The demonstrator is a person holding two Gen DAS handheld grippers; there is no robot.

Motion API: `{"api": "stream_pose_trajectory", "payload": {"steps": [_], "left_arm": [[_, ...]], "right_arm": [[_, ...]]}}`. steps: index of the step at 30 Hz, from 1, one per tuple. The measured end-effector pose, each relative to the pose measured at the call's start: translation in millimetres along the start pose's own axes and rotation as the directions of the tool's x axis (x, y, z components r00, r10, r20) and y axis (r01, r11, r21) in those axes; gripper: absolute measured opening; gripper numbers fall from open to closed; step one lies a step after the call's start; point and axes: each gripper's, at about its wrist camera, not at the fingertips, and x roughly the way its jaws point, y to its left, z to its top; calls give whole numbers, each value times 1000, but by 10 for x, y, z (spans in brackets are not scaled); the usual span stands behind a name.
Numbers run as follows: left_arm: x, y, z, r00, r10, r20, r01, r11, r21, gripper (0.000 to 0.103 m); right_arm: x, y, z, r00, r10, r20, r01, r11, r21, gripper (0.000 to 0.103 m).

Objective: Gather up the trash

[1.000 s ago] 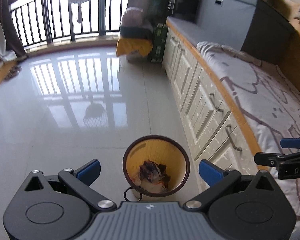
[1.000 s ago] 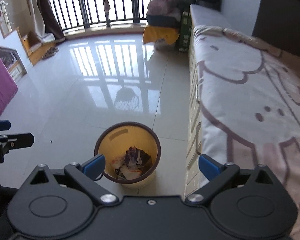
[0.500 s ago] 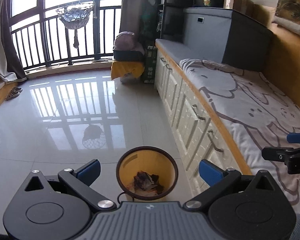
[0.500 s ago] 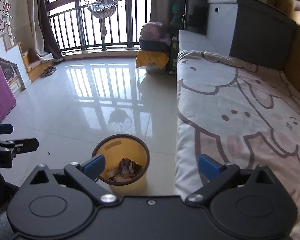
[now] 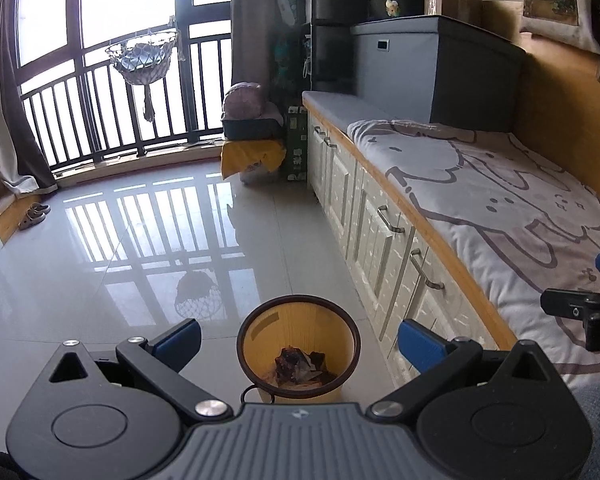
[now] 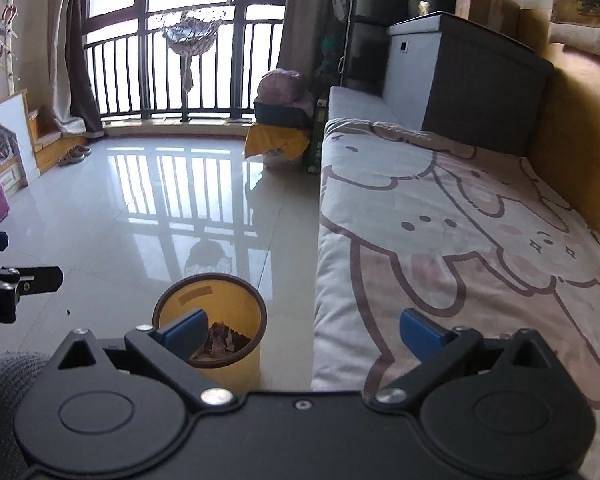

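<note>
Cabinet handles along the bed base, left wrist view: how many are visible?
4: two far handles, one midway, one nearest. Others may be hidden.

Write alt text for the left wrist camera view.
The open left claw frames a round yellow plastic bin holding crumpled trash, on a glossy tiled floor beside a cartoon-print bed.

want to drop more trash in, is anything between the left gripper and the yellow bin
Nothing visible is. The left gripper is open and empty, and the yellow trash bin stands on bare floor right in front of it, its mouth uncovered, with crumpled trash at the bottom. The drawer cabinet stands off to its right.
</note>
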Motion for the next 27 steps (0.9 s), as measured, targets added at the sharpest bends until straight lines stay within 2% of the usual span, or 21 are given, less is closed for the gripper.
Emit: {"api": "stream_pose_trajectory", "payload": {"steps": [5,14,27], "left_arm": [[-13,13,-40,1000,0,9,0,1000,-20,103],[2,-12,-82,1000,4,-8,-4,1000,-4,103],[23,-7,-89,1000,1,-13,-1,1000,-5,103]], "right_arm": [[-21,-30,-34,1000,-16,21,15,999,43,103],[21,-104,-78,1000,-26,9,25,994,107,103],[35,-72,-92,999,-31,8,30,995,91,103]]}}
